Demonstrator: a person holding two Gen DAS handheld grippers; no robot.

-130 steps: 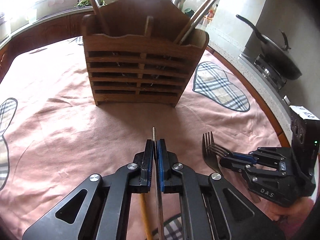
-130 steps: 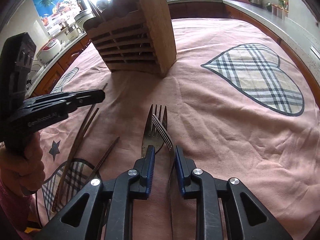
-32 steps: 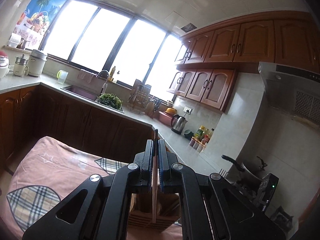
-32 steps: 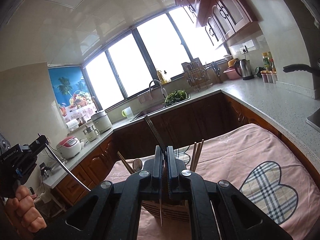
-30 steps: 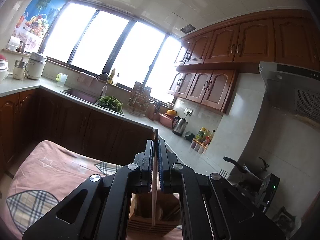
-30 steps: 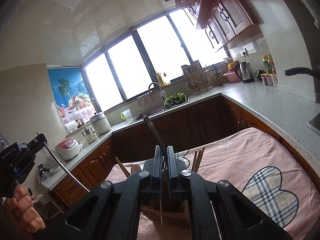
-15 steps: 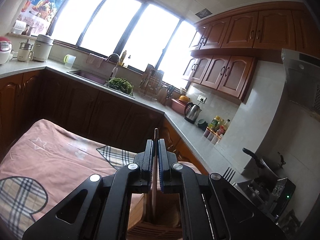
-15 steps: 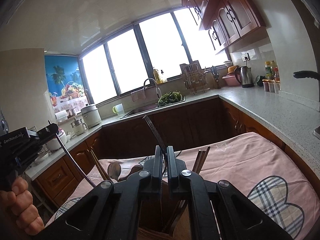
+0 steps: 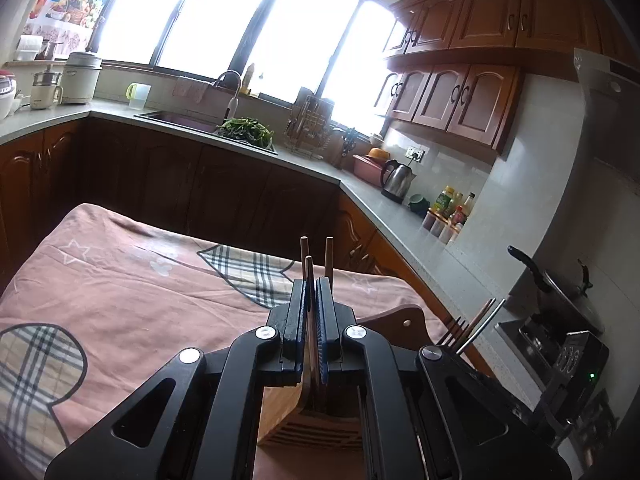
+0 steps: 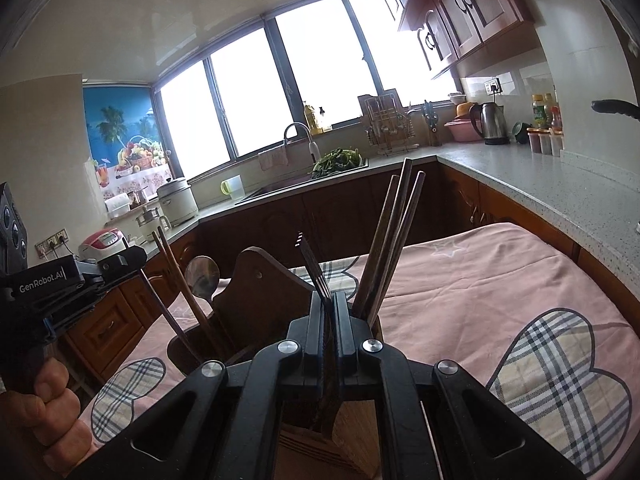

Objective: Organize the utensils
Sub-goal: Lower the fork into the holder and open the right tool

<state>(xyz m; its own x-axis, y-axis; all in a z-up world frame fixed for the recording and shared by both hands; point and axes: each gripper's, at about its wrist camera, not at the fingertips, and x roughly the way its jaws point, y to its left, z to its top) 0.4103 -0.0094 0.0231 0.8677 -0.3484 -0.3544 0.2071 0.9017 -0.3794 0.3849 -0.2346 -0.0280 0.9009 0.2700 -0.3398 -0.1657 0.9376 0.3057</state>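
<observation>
The left gripper (image 9: 311, 300) has its jaws pinching a chopstick (image 9: 308, 276), which stands upright between the blue pads, its tip poking out at 12 o'clock and its lower end running down into the wooden holder (image 9: 282, 412) directly beneath. Two more sticks (image 9: 329, 256) rise just behind the jaws. At 3 o'clock in the left wrist view, the fork tines (image 9: 454, 330) and further sticks show at the holder's far end, beside the right gripper's body (image 9: 576, 364).

The right gripper (image 10: 329, 320) has its jaws pressed together on a fork (image 10: 314, 268), tines up toward 11 o'clock, handle going down between the jaws into the holder (image 10: 256, 292). At 1 o'clock from the jaws a bundle of dark chopsticks (image 10: 394, 232) leans out of the holder's right compartment. At 10 o'clock a spoon (image 10: 202, 274) and lighter sticks (image 10: 176, 272) stand in the left compartment. The left gripper (image 10: 120, 266) is at 9 o'clock, held in a hand (image 10: 48, 412), with a thin stick hanging from its jaws toward the left compartment.

The holder stands on a desk covered in a pink cloth (image 10: 500, 280) with plaid hearts.
</observation>
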